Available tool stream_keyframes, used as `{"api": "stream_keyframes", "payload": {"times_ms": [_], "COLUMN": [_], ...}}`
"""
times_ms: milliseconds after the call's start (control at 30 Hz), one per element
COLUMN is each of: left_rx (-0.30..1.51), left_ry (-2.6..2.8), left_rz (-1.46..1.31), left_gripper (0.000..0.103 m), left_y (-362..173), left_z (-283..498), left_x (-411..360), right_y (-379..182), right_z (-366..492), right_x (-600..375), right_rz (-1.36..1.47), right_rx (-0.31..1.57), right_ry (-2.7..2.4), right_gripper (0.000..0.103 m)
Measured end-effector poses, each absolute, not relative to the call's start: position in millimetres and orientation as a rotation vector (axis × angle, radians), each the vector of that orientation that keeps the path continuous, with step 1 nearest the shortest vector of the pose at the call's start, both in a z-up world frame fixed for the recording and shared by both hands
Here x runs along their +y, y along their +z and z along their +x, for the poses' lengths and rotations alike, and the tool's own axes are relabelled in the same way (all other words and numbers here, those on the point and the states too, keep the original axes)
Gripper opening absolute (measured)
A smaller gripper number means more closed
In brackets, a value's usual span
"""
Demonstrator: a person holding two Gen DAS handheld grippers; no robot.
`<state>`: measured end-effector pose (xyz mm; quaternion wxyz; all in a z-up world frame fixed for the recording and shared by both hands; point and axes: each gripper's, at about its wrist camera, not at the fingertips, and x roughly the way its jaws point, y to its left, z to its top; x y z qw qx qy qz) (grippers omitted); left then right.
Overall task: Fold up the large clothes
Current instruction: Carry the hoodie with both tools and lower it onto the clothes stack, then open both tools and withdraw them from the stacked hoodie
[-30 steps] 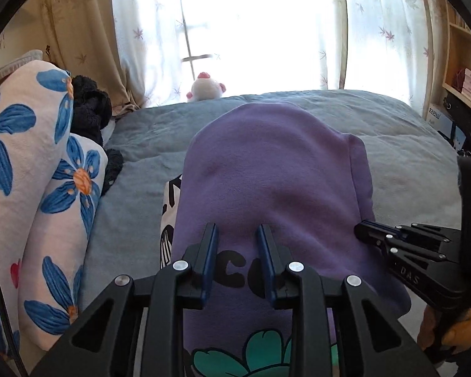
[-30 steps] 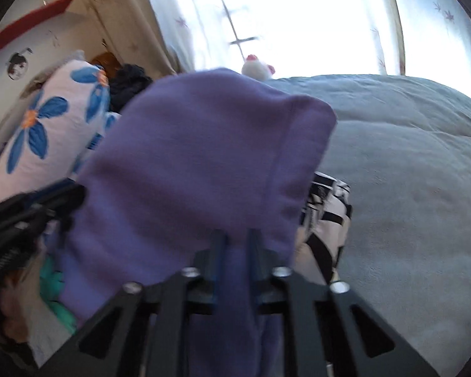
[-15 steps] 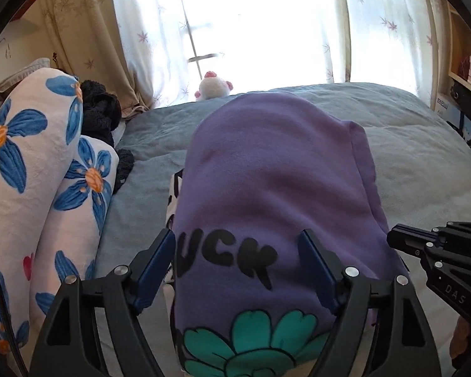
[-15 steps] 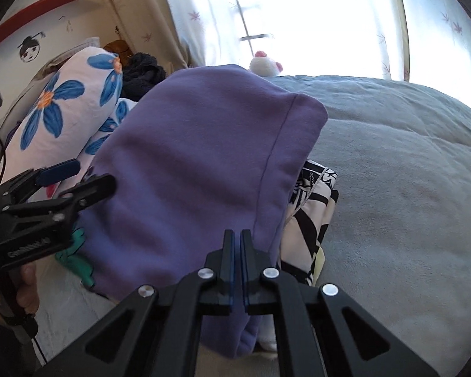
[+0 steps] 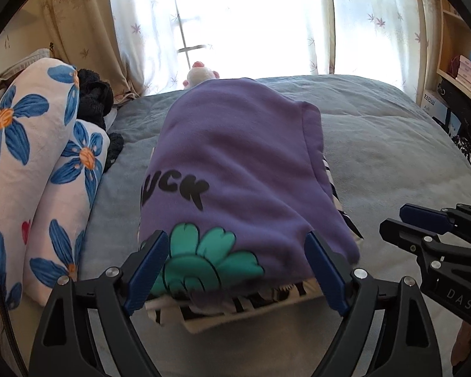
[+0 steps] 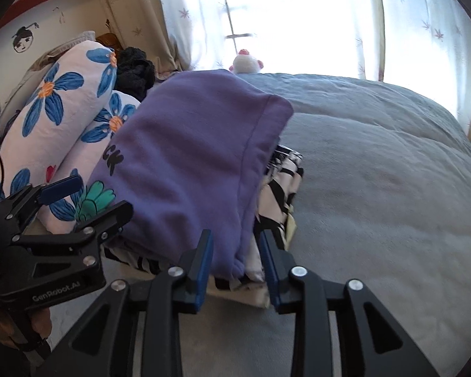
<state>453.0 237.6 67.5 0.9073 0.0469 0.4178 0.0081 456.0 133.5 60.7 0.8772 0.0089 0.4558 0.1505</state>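
While the left tool (image 5: 235, 264) is standing with its fingers spread wide, gripping nothing, the near hem of the folded purple sweatshirt (image 5: 235, 169) is lying just beyond and between its blue pads (image 5: 146, 270). The right tool (image 6: 237, 254) is also standing apart-fingered and holding nothing, with the sweatshirt's near right corner sitting in the gap between its fingers; whether the pads are touching the cloth cannot be told. The sweatshirt is resting as a neat stack on top of a black-and-white patterned garment (image 6: 282, 182), whose edges are peeking out under the sweatshirt's near and right sides, and both are lying on the grey bed (image 6: 376, 172). A green flower print and black lettering are showing on the sweatshirt's near left part. Left of the sweatshirt, two flowered pillows (image 5: 31, 157) are leaning against each other, just beside the stack. Beyond the pillows a dark bundle of cloth (image 5: 94, 97) is sitting. Past the sweatshirt's far end, a small white plush toy (image 6: 246, 61) is sitting before the bright curtained window (image 5: 235, 15).
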Motion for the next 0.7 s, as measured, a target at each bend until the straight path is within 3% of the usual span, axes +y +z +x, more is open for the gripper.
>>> {"api": "stream_keyframes", "payload": {"times_ms": [467,567,700], "left_rx": [0.852,0.823,0.799], "left_ry": [-0.048,-0.079,-0.120], "left_rz": [-0.032,-0.042,-0.037], "left_gripper": [0.087,0.088,0.088], "left_y": [161,184,206], "left_z": [318,272,216], "left_x": [206,192,173], "right_y": [165,191,218], "right_z": [328,287,234], "right_x": [63,45,16], "right_rz": [0.017,0.009,0.016], "right_rx": [0.900,0.861,0.823], "right_ry": [0.349,0.370,0.399], "right_gripper": [0.036,0.046,0.048]}}
